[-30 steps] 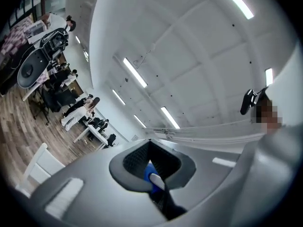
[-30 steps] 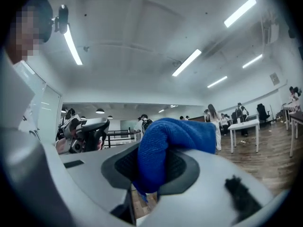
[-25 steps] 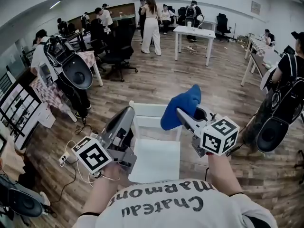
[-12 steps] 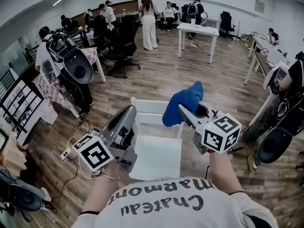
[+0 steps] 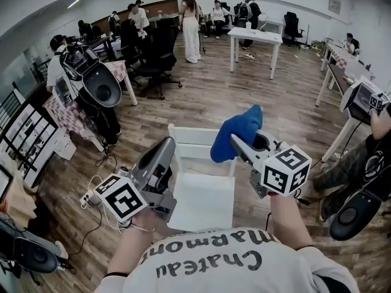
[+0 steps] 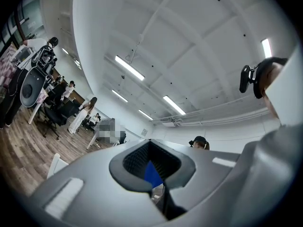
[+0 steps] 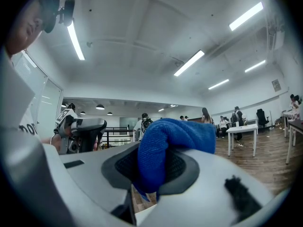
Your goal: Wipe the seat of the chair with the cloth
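Observation:
A white chair (image 5: 201,200) stands right below me, its seat bare and its backrest (image 5: 189,144) on the far side. My right gripper (image 5: 234,142) is held up above the chair's right side, shut on a blue cloth (image 5: 235,133) that bunches out past its tips. In the right gripper view the blue cloth (image 7: 165,145) is pinched between the closed jaws. My left gripper (image 5: 164,146) is raised over the chair's left edge, jaws closed with nothing between them. In the left gripper view the left gripper (image 6: 152,167) points upward toward the ceiling.
A white table (image 5: 255,38) stands further back, with black office chairs (image 5: 153,60) to the left. People stand at the far end of the room. A person with large black gear (image 5: 91,84) is at left, another person (image 5: 366,157) at right. A cable and power strip (image 5: 88,199) lie on the wooden floor.
Both grippers and the cloth have stayed nearly still above the chair. The person on the right has shifted further toward the right edge.

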Demonstrator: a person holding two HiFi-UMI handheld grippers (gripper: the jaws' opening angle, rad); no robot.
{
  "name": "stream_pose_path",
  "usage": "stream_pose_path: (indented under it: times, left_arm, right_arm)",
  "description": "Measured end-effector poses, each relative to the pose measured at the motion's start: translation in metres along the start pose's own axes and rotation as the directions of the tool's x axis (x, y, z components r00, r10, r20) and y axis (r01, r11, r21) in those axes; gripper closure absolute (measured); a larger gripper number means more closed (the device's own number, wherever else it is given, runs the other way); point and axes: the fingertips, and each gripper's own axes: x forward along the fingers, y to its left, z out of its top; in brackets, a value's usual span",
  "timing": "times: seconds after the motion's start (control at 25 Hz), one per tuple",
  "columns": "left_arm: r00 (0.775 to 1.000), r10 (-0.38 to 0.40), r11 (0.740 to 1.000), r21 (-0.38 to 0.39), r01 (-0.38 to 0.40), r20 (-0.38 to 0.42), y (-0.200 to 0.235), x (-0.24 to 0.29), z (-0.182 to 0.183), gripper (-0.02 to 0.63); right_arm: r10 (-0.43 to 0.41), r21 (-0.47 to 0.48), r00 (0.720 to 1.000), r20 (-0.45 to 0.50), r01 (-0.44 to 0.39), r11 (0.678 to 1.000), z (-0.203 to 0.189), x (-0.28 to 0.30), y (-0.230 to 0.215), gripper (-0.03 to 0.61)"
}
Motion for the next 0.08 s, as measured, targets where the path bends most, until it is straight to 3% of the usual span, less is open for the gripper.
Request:
stream_pose_path:
  times: [0.08]
  left_arm:
    - [1.000,0.004,1.000,0.005,-0.004,-0.004,-0.0031,0.0005,-0.0003,0.606]
  right_arm:
    - [0.004,0.009,1.000,0.003,-0.004,1.000,0.0022,-0.0033,-0.0004,0.483]
